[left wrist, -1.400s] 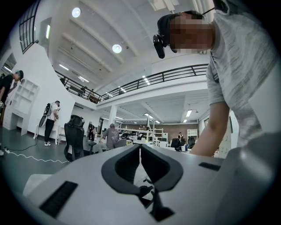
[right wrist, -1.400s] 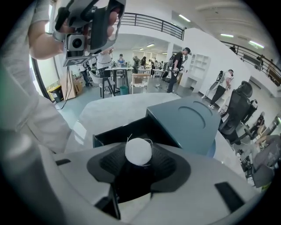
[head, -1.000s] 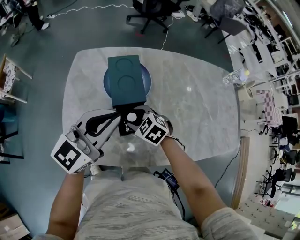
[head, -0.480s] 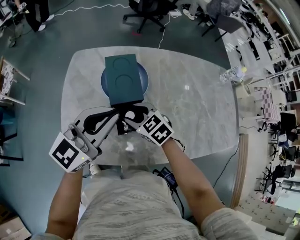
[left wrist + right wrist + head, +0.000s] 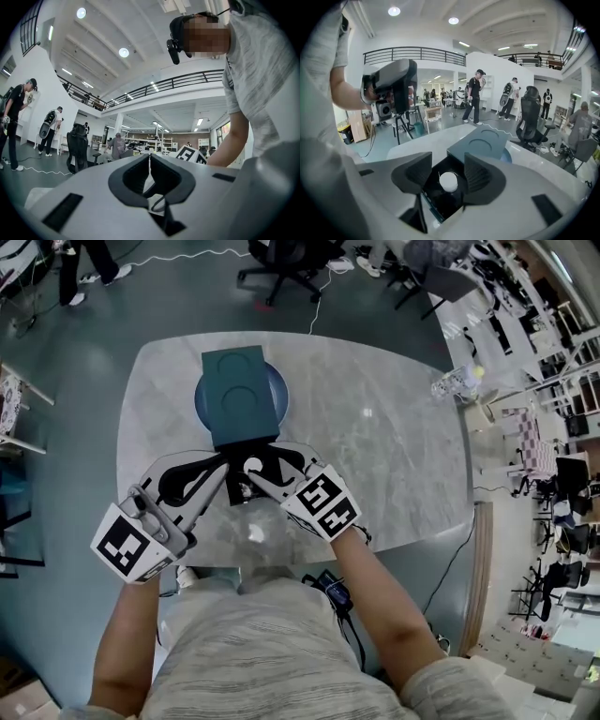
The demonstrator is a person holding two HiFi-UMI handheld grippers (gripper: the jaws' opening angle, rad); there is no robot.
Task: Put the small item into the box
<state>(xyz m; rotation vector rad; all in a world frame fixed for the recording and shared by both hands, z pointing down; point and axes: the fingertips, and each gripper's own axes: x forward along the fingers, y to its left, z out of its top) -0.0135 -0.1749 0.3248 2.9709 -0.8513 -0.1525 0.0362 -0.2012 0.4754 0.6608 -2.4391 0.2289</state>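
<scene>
— What is the small item looking like?

— A plain white ball (image 5: 449, 182), round and smooth. It is lying inside the box (image 5: 480, 143), on the black lining, and is standing out brightly against it.

— And the box?

— Dark teal, and it is lying open on the table (image 5: 375, 446). Its lid (image 5: 239, 395), with two pressed circles, is resting flat over a blue plate (image 5: 202, 399).

— What are the tools doing?

— The right gripper (image 5: 447, 168) is hanging over the open box with its jaws standing wide apart, the ball sitting between and below them, touching neither. The left gripper (image 5: 150, 159) is keeping its jaws closed tip to tip, with nothing showing between them.

— Is each view giving you the same?

— No. The head view is showing the ball (image 5: 253, 465) only as a pale dot between the right gripper (image 5: 261, 470) jaws, with the left gripper (image 5: 223, 472) pointing at the box's near edge. The left gripper view is showing neither box nor ball, only the hall, the person's arm (image 5: 234, 136) and a marker cube (image 5: 190, 154).
</scene>
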